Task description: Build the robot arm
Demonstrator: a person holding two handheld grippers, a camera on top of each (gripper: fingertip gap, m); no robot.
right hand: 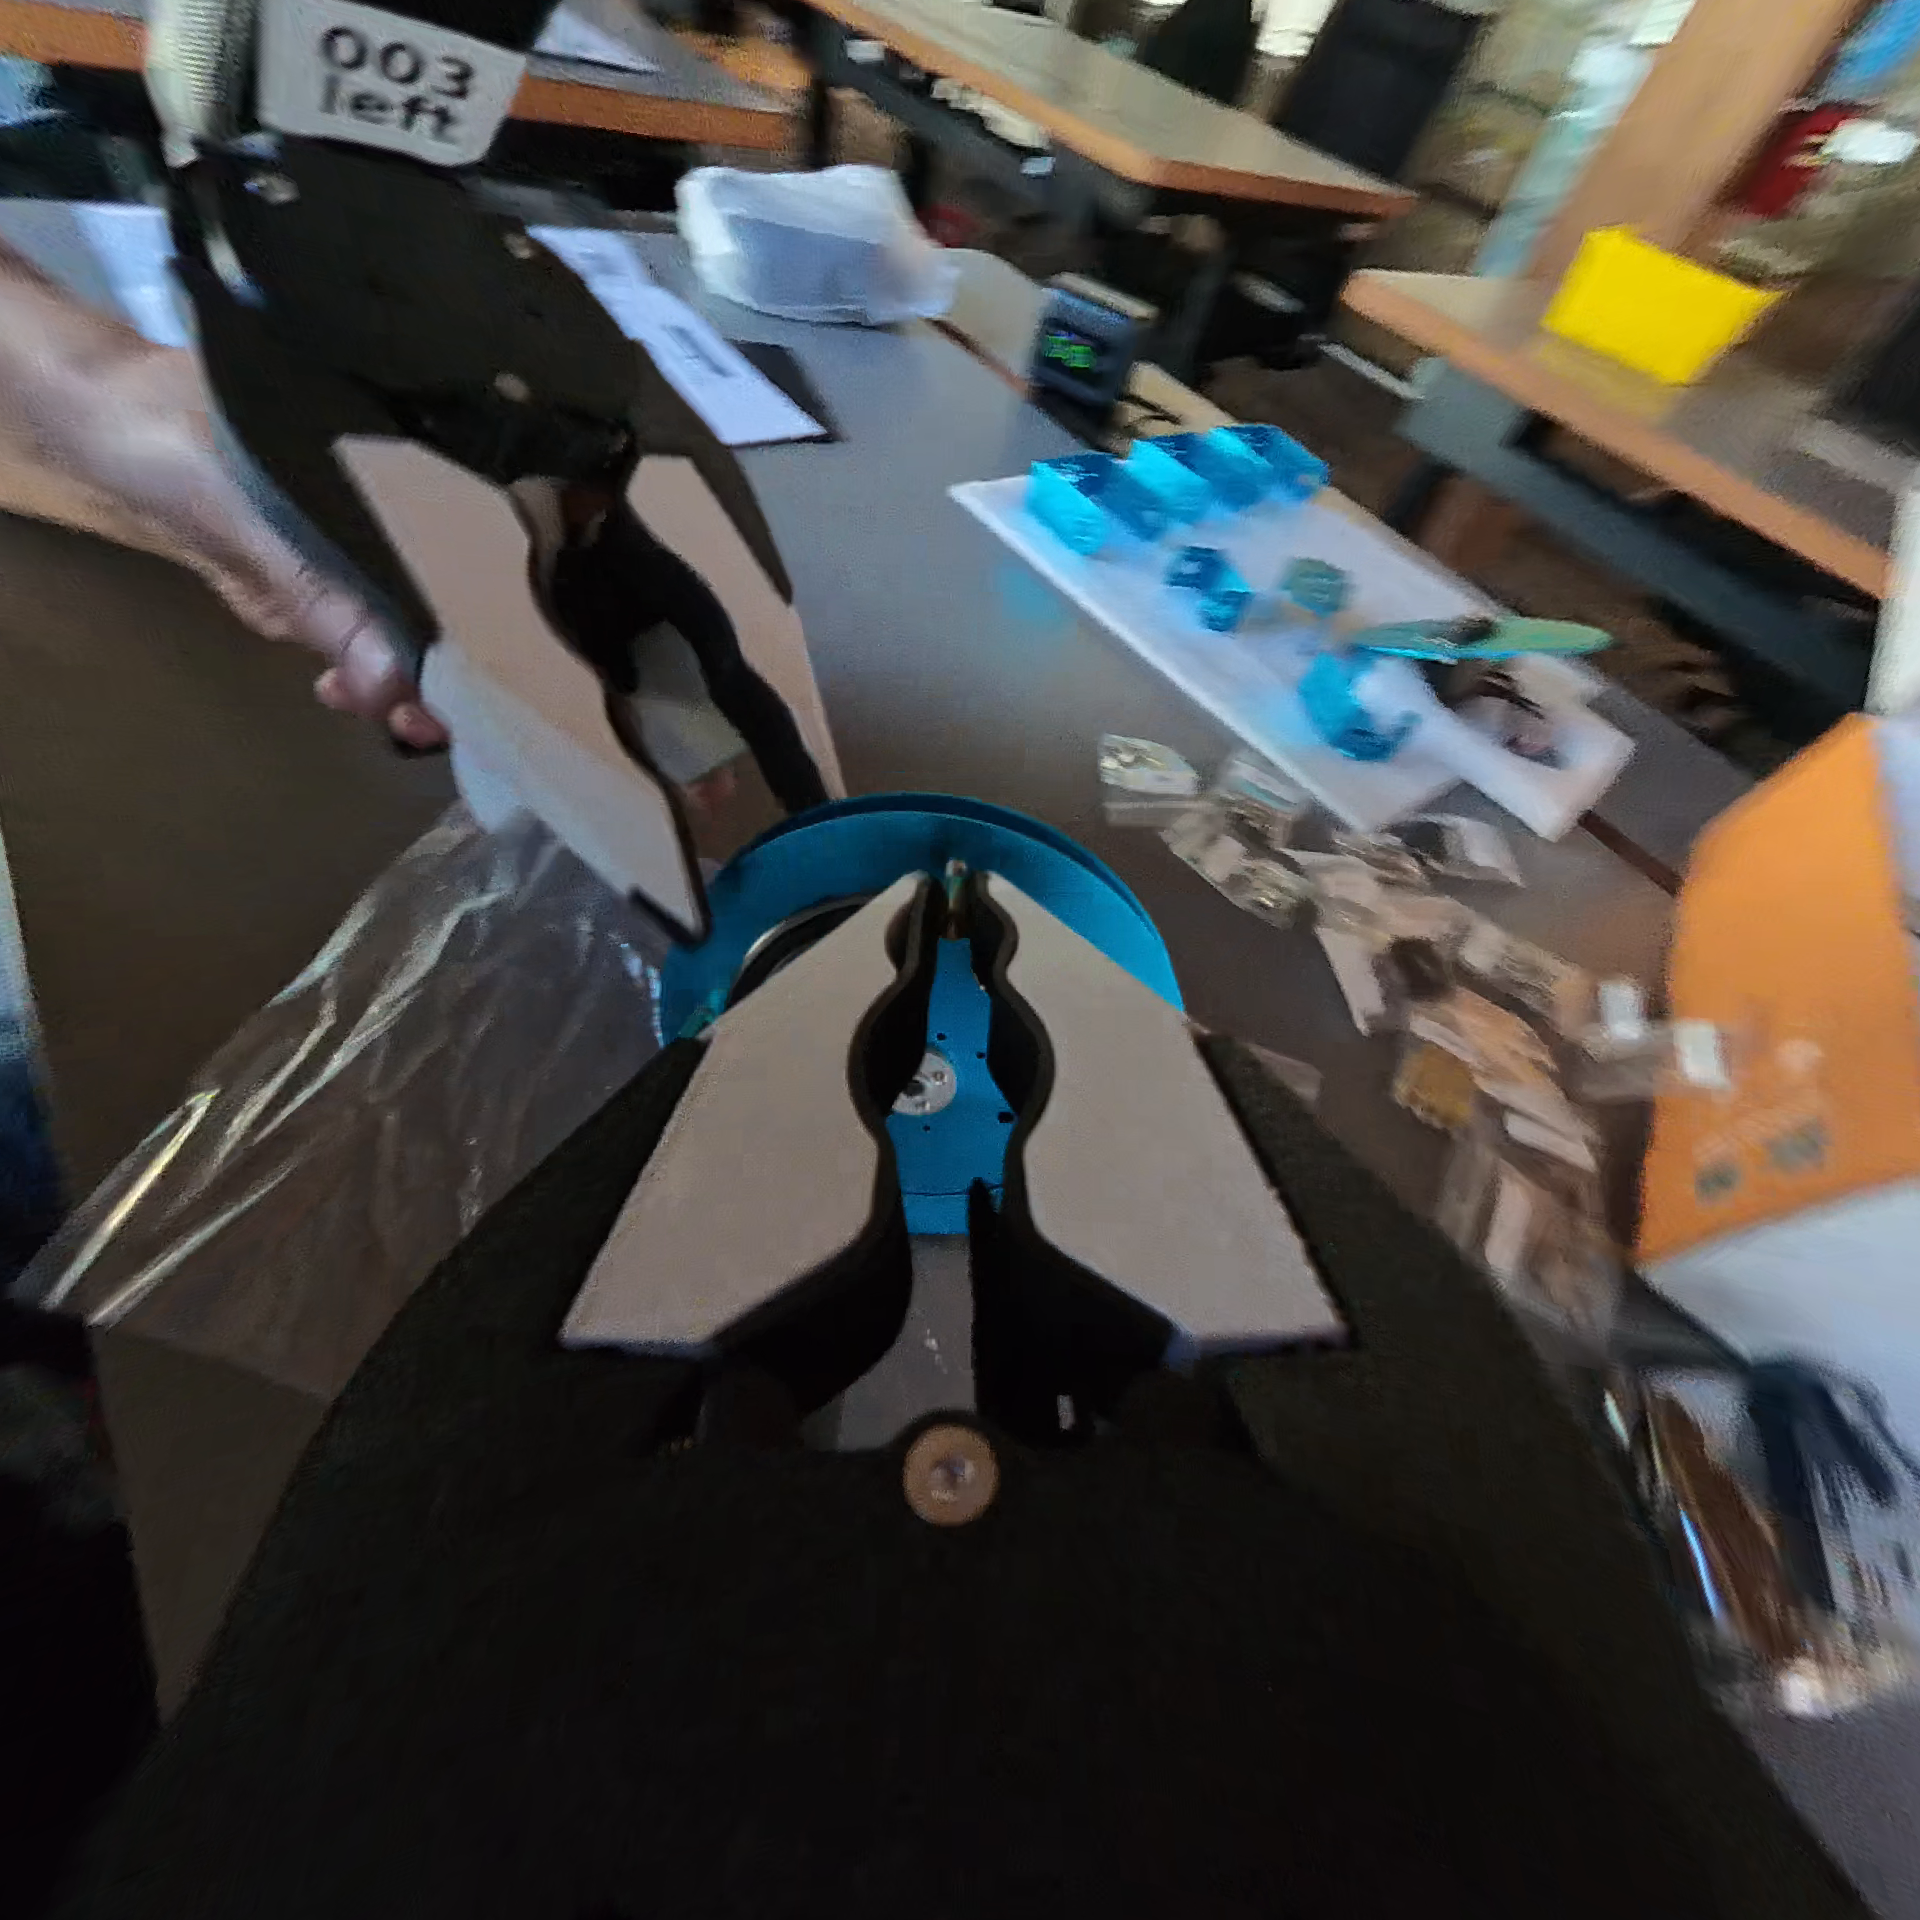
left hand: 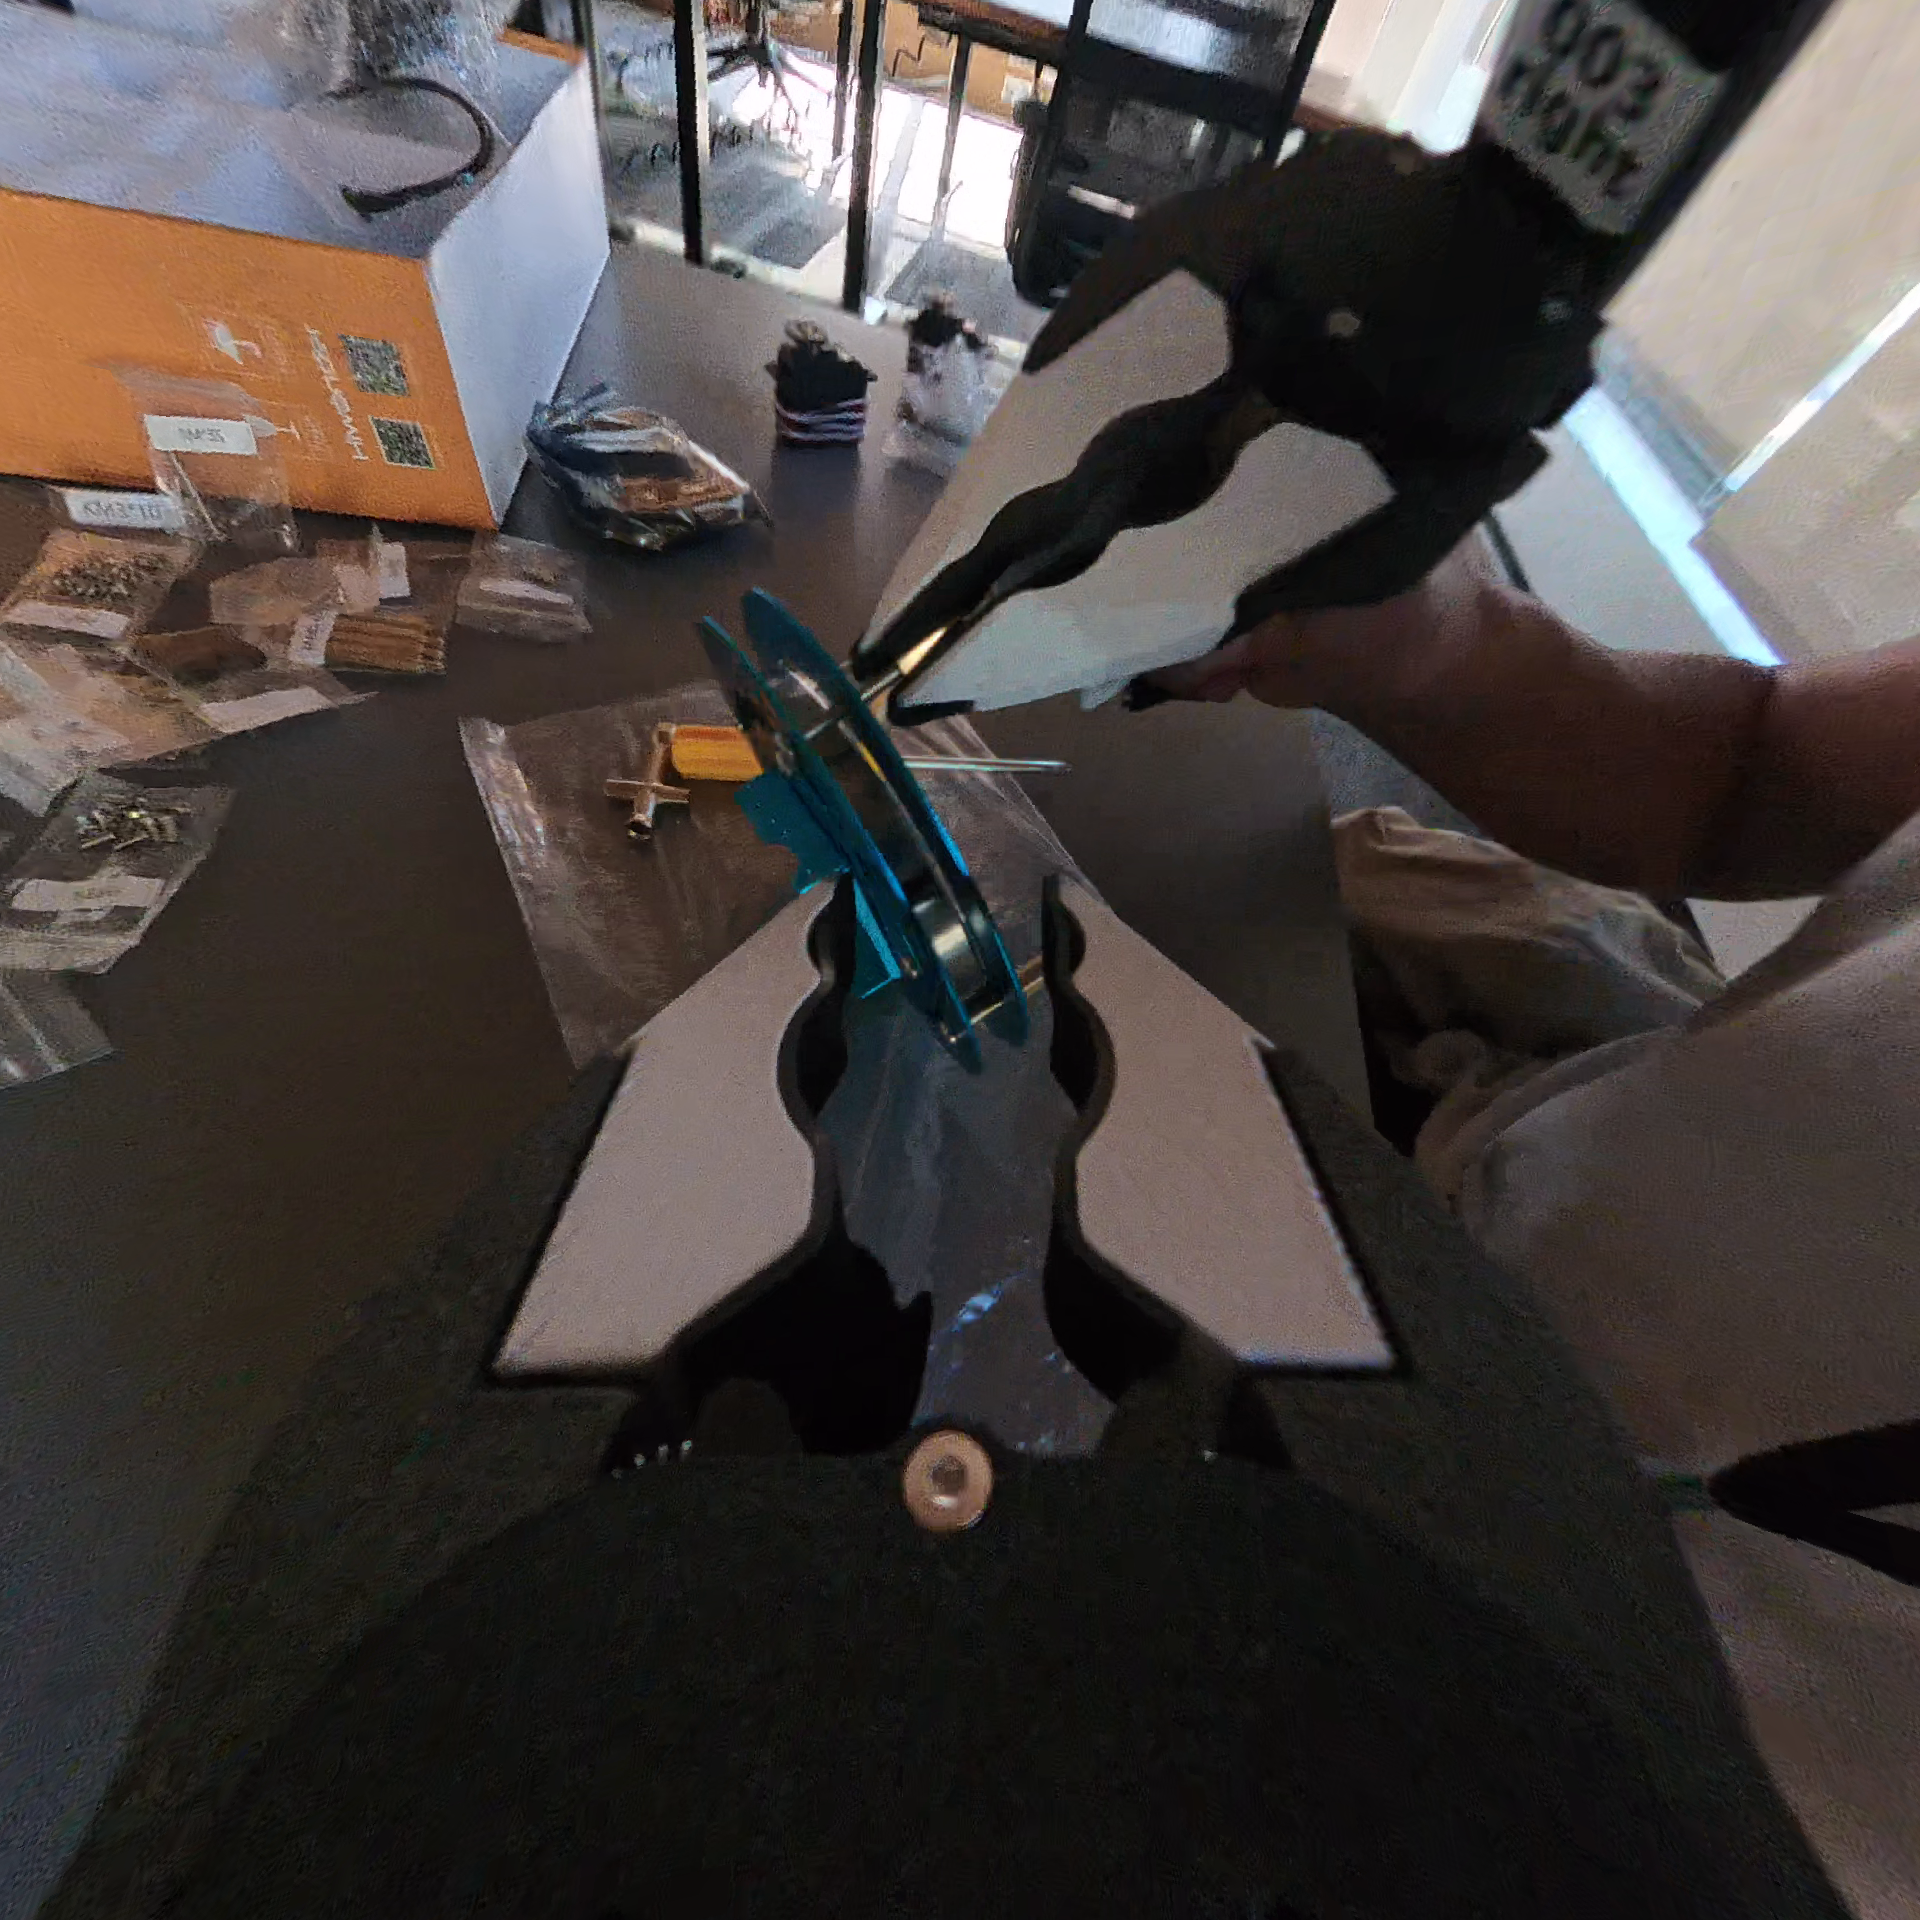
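Note:
A blue metal assembly (left hand: 883, 831) of two round discs with a silver hub between them is held above the dark table (left hand: 312, 1039). My left gripper (left hand: 940, 904) is shut on its lower part, a blue bracket against one finger. My right gripper (left hand: 888, 686) comes in from the upper right and is shut on a small brass post (left hand: 920, 649) at the top disc. In the right wrist view my right gripper (right hand: 951, 888) pinches that brass post (right hand: 951, 883) at the blue disc rim (right hand: 1039, 862). The left gripper (right hand: 753, 857) shows behind the disc.
A clear plastic bag (left hand: 603, 883) lies under the assembly with a cross wrench (left hand: 644, 805) and a yellow tool (left hand: 717, 753). Screw bags (left hand: 104, 831), an orange and white box (left hand: 208, 343) and servos (left hand: 821, 390) lie beyond. A white tray (right hand: 1143, 582) holds blue parts. There is about 4 cm between the tips of the two grippers.

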